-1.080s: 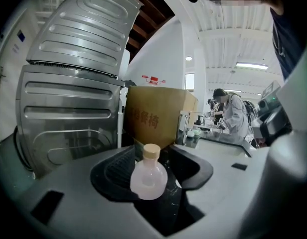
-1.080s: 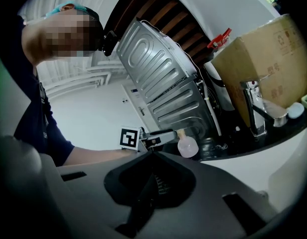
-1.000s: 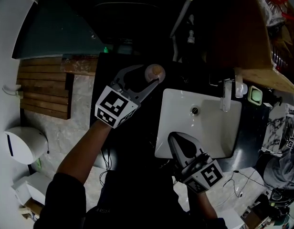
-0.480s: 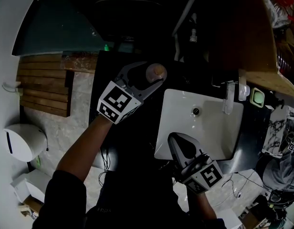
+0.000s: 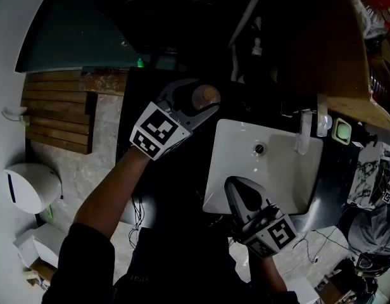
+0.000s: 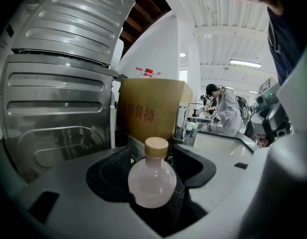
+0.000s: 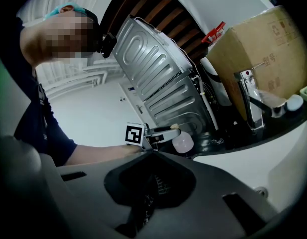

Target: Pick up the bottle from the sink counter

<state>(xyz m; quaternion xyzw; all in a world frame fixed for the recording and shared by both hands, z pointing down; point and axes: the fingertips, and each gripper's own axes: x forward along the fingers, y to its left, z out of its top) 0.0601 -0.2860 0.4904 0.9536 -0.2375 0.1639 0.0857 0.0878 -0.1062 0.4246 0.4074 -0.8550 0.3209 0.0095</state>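
my left gripper (image 5: 204, 96) has just been swinging its jaws wide, and the bottle (image 6: 151, 179) stands loose between them on the dark counter (image 5: 176, 163), just beside the sink (image 5: 277, 176). my right gripper (image 5: 235, 186) hangs clenched tight over the sink's near edge.

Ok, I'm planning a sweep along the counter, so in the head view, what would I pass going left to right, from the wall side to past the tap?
wooden slats → bottle → sink drain → faucet → small green dish
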